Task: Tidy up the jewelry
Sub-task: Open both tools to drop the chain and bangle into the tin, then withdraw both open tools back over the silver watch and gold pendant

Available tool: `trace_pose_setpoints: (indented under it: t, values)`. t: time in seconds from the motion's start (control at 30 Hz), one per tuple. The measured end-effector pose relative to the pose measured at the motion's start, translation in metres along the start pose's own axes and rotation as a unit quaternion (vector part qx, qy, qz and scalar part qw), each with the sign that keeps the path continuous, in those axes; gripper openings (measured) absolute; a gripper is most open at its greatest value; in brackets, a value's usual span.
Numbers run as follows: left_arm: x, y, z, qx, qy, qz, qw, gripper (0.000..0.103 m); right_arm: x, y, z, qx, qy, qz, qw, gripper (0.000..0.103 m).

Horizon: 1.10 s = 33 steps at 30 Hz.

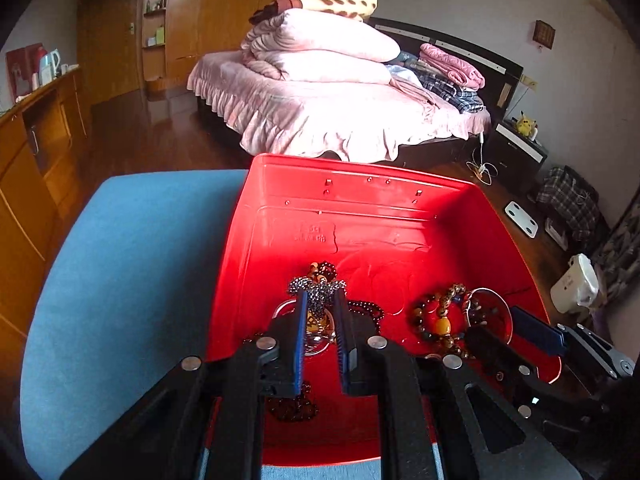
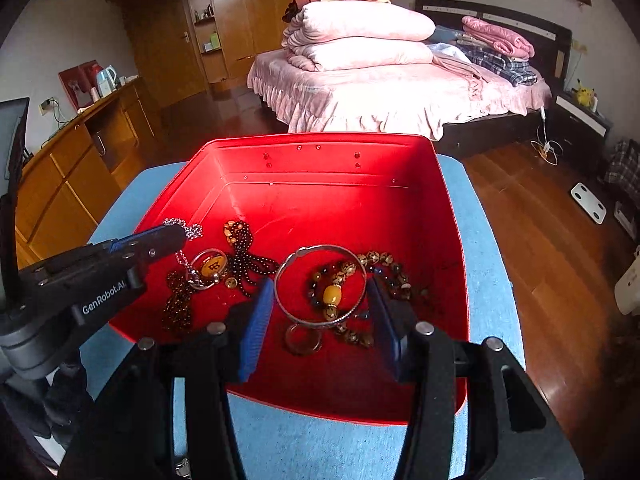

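Left claw (image 1: 320, 300) pinches silver chain (image 1: 316, 290); right claw (image 2: 320, 304) half-open, empty.

The red bin's (image 2: 448, 216) far half lies bare; jewelry (image 2: 328, 280) crowds its near floor.

A red tray (image 2: 456, 240) sits on a blue cushion (image 2: 320, 440).

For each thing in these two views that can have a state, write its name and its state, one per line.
left gripper: shut on the silver chain
silver chain: pinched, bunched at the fingertips
right gripper: open, jaws either side of the silver bangle, not pressing it
silver bangle: lying flat in the red box
amber bead bracelet: lying loose
red box: open, no lid
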<state>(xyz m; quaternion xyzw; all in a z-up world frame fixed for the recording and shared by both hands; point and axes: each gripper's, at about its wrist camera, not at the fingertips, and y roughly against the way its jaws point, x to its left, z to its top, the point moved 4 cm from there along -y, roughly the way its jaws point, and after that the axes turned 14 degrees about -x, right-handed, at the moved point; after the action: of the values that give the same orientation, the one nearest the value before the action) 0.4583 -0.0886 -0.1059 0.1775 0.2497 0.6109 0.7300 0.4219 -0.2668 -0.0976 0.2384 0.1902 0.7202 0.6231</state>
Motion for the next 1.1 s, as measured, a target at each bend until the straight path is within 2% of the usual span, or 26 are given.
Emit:
trace_pose_setpoints:
  t: [0.13,0.2,0.33,0.4,0.47,0.7,1.1]
  values:
    - [0.003,0.002,-0.001,0.002,0.003,0.002,1.0000,0.015,-0.002,-0.003,-0.003,0.002,0.002,-0.004,1.000,0.048]
    - [0.005,0.004,0.002,-0.001,0.004,0.003,1.0000,0.027,-0.004,-0.003,-0.002,-0.001,0.000,-0.003,1.000,0.049]
    - [0.007,0.013,0.004,-0.012,0.004,0.007,0.9999,0.033,-0.006,0.005,0.002,-0.013,0.000,-0.004,1.000,0.049]
    - [0.009,0.021,0.005,-0.020,0.002,0.010,0.9997,0.041,-0.006,0.011,0.002,-0.019,0.000,-0.003,1.000,0.049]
    - [0.010,0.031,0.005,-0.031,-0.003,0.018,0.9994,0.044,-0.007,0.018,0.001,-0.025,-0.002,-0.002,1.000,0.049]
    - [0.018,0.063,-0.006,-0.050,-0.002,0.027,0.9984,0.045,-0.006,0.051,-0.011,-0.041,-0.013,0.004,0.999,0.049]
    - [0.020,0.103,-0.055,-0.041,-0.013,0.037,0.9984,0.049,0.002,0.101,-0.062,-0.040,-0.020,0.009,0.999,0.049]
